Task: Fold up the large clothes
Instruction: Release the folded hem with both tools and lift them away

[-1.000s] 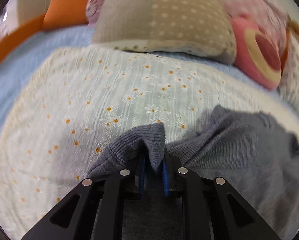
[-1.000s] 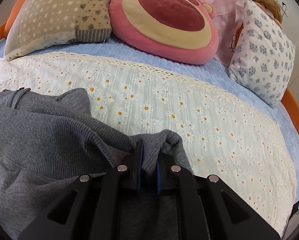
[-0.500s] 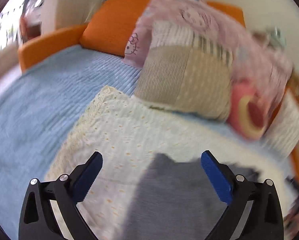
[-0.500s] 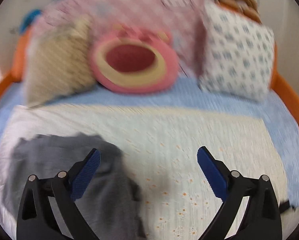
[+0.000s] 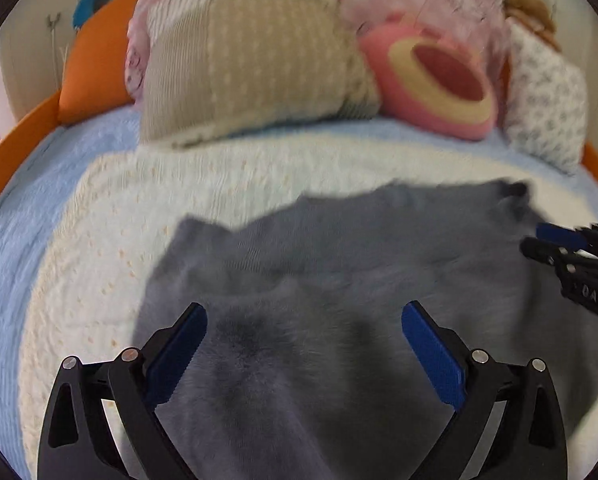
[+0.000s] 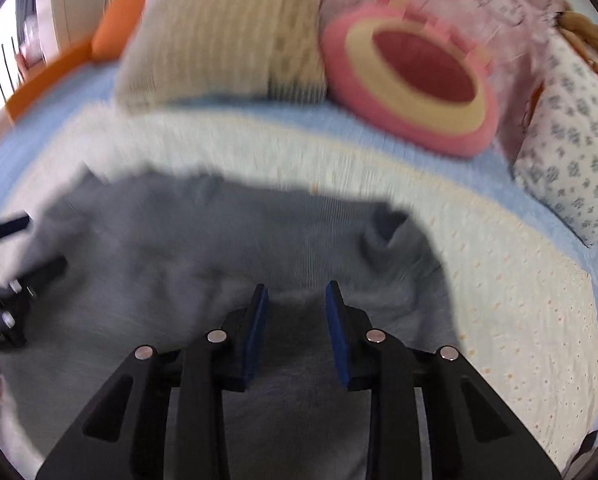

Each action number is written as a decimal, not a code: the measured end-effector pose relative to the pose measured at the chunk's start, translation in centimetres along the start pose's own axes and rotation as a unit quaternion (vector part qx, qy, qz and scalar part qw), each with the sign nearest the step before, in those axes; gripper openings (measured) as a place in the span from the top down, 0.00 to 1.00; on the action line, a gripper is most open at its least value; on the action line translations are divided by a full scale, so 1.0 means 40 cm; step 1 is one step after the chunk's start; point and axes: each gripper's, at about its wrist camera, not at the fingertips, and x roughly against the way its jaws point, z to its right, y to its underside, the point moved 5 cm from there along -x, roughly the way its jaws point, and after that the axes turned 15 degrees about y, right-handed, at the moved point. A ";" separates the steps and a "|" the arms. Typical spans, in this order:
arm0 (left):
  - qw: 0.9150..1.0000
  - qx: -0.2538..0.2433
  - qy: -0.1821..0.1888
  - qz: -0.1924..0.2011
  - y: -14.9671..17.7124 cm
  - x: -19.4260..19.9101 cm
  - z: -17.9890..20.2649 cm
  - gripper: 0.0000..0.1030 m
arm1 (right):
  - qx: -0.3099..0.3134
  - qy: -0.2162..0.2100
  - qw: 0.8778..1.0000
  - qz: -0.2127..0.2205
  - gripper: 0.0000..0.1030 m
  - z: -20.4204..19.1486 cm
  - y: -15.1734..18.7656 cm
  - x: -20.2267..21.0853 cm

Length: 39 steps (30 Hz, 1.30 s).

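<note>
Both wrist views blurred; grey garment [image 5: 339, 264] prob. folded.

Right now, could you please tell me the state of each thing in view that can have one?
Grey sweater: lying loose on the bed, rumpled, held by neither tool.
Left tool: wide open over the sweater, empty.
Right tool: partly open over the sweater, nothing clamped.
Daisy blanket: spread flat under the sweater.
Beige pillow: propped at the head of the bed.
</note>
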 end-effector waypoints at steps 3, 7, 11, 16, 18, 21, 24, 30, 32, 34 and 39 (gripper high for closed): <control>0.999 0.014 -0.052 -0.005 0.008 -0.063 -0.064 0.04 | 0.003 0.006 1.000 -0.001 0.72 -0.012 0.022 -0.064; 0.996 0.052 -0.071 0.022 -0.041 -0.063 -0.137 0.04 | 0.007 0.030 0.999 0.032 0.72 -0.001 -0.029 -0.057; 0.996 0.082 -0.045 -0.006 -0.038 -0.120 -0.198 0.03 | -0.056 0.046 0.996 0.043 0.70 0.100 -0.057 -0.098; 0.995 0.088 -0.054 -0.013 -0.032 -0.152 -0.200 0.02 | -0.112 0.038 0.993 0.012 0.72 0.143 -0.022 -0.186; 0.995 0.086 -0.058 -0.014 -0.032 -0.152 -0.199 0.02 | -0.085 0.076 0.993 0.020 0.72 0.121 -0.026 -0.175; 0.995 0.081 -0.052 -0.001 -0.029 -0.124 -0.188 0.02 | -0.067 0.111 0.990 0.055 0.70 0.113 -0.028 -0.124; 0.996 0.076 -0.026 0.049 -0.011 -0.009 -0.167 0.02 | -0.094 0.094 0.985 0.111 0.70 0.141 -0.021 -0.016; 0.996 0.072 0.049 0.031 0.140 0.158 -0.114 0.02 | -0.103 0.065 0.977 0.174 0.70 0.148 0.049 0.206; 0.991 0.105 0.084 0.023 0.205 0.198 -0.120 0.02 | -0.096 0.064 0.975 0.189 0.70 0.141 0.072 0.274; 0.983 0.145 0.116 0.012 0.261 0.228 -0.128 0.02 | -0.091 0.063 0.974 0.198 0.70 0.133 0.088 0.323; 0.966 0.196 0.169 0.010 0.358 0.292 -0.114 0.02 | -0.080 0.055 0.972 0.212 0.68 0.115 0.128 0.446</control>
